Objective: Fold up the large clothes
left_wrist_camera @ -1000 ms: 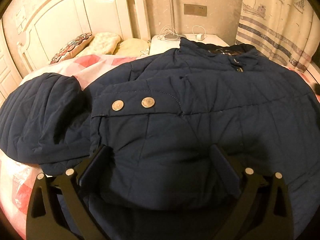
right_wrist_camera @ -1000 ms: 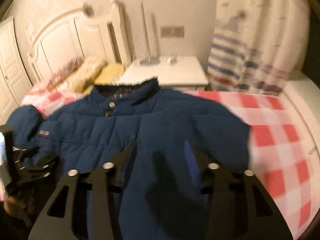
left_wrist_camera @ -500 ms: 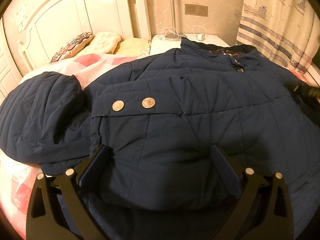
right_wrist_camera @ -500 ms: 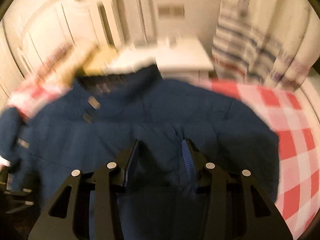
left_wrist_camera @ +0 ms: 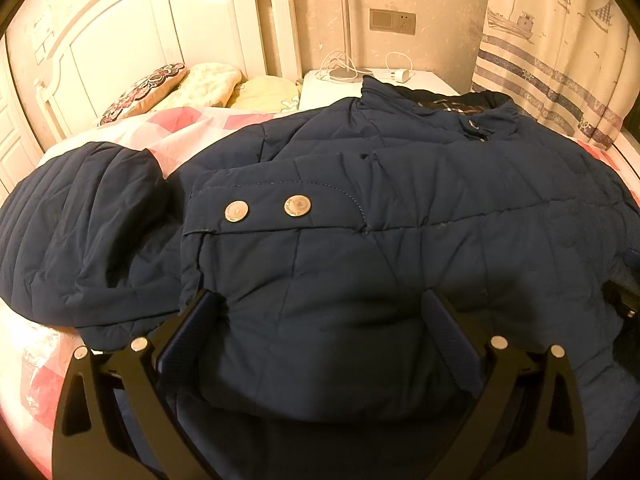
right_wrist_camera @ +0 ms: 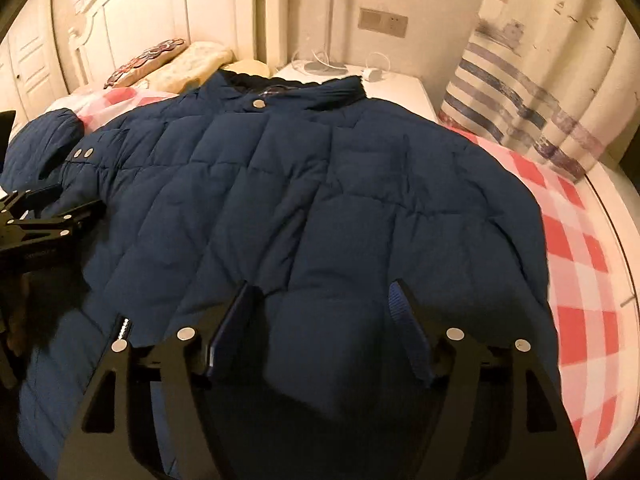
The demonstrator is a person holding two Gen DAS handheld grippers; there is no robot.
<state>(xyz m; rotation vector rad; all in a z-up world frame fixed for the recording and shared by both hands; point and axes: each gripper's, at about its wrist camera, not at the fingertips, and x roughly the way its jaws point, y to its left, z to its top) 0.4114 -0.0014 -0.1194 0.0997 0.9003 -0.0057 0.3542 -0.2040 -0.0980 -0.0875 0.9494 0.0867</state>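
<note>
A navy blue quilted puffer jacket (right_wrist_camera: 320, 208) lies spread front-up on a bed covered with a red-and-white checked sheet (right_wrist_camera: 576, 248), its stand-up collar (right_wrist_camera: 316, 90) toward twelve o'clock, near the white bedside table (right_wrist_camera: 396, 84). In the left wrist view, one sleeve is folded across the chest, its cuff tab with two round metal snaps (left_wrist_camera: 266, 208) lying at about ten o'clock from the left gripper (left_wrist_camera: 320, 316). That gripper's jaws stand wide apart, and a thick fold of the jacket bulges between them; its blue pads (left_wrist_camera: 188, 336) sit against the fabric on both sides, so it appears to grip the padded fold. The right gripper (right_wrist_camera: 324, 312) is over the jacket's lower part; its jaws are opening, a puffed panel sits between them, and the pads look to be just off the fabric. A detached-looking navy hood (left_wrist_camera: 80, 228) rests at nine o'clock beside the jacket. Pillows (left_wrist_camera: 208, 84) lie against the white headboard (left_wrist_camera: 160, 28). No container shows in either view.
</note>
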